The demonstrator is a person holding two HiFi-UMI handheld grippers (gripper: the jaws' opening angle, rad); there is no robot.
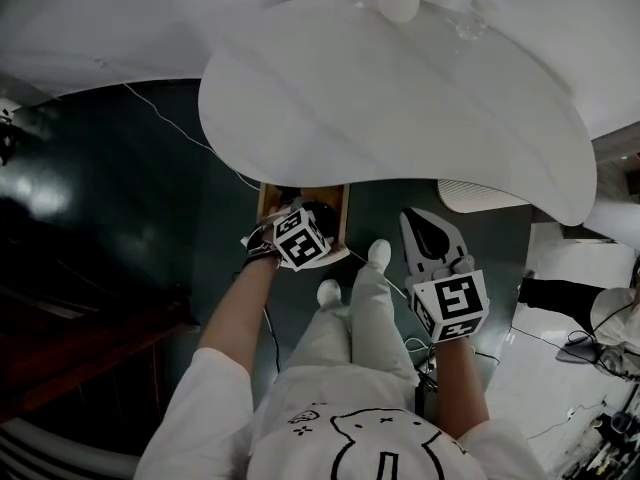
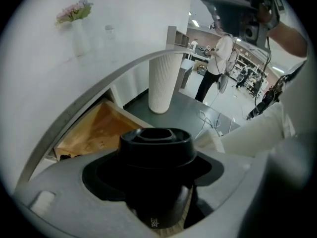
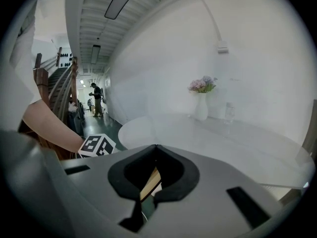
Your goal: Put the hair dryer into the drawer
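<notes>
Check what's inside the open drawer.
Mostly bare wooden floor shows in the drawer. The hair dryer, clamped in the left tongs, hides the near part.

Matt black plastic hair dryer point(image 2: 156, 150), wooden drawer point(image 2: 94, 128) (smooth white tabletop point(image 1: 400, 98))

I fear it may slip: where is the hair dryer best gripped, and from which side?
Grip the hair dryer on its black barrel, behind the wider collar, one jaw on each side, collar end pointing away, as the left gripper does now. The collar flares wider than the barrel, so it probably cannot slip back through.
</notes>
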